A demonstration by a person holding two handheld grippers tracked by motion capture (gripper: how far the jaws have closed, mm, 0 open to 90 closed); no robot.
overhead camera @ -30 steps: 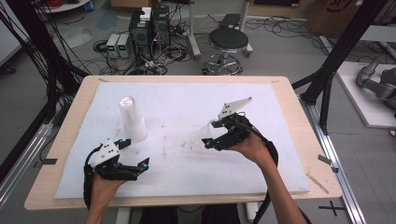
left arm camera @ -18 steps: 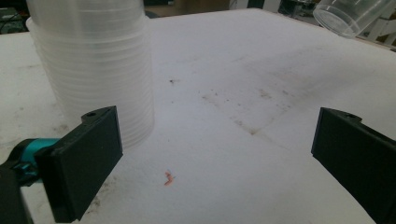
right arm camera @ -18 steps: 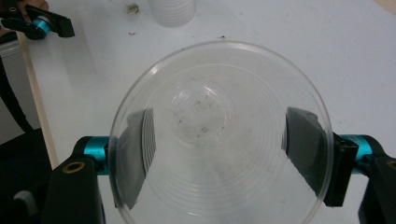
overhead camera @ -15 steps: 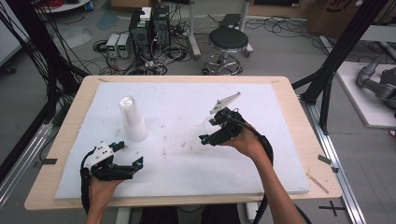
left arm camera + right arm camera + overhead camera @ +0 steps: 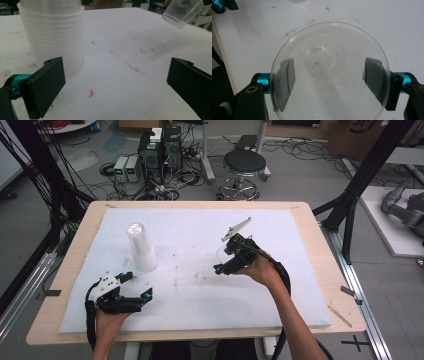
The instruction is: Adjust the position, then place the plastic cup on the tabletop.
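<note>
From the high view, I hold the right claw [image 5: 223, 261] over the middle of the table [image 5: 310, 245], and the stack of cups [image 5: 141, 247] stands at about 9 o'clock from it, well apart. The left claw [image 5: 136, 287] rests low at 7 o'clock on the white pad, near the stack.

In the left gripper view the jaws stand wide and released, nothing between them; the stack [image 5: 53, 37] is at 11 o'clock, the single clear cup [image 5: 181, 12] hangs in the air at 1 o'clock.

In the right gripper view my claw is clenched on the single cup [image 5: 329, 70], one pad on each side of its wall. I think the thin wall can buckle if I squeeze more, and the cup can slip out. If I tilt it, it may land crooked and roll.
</note>
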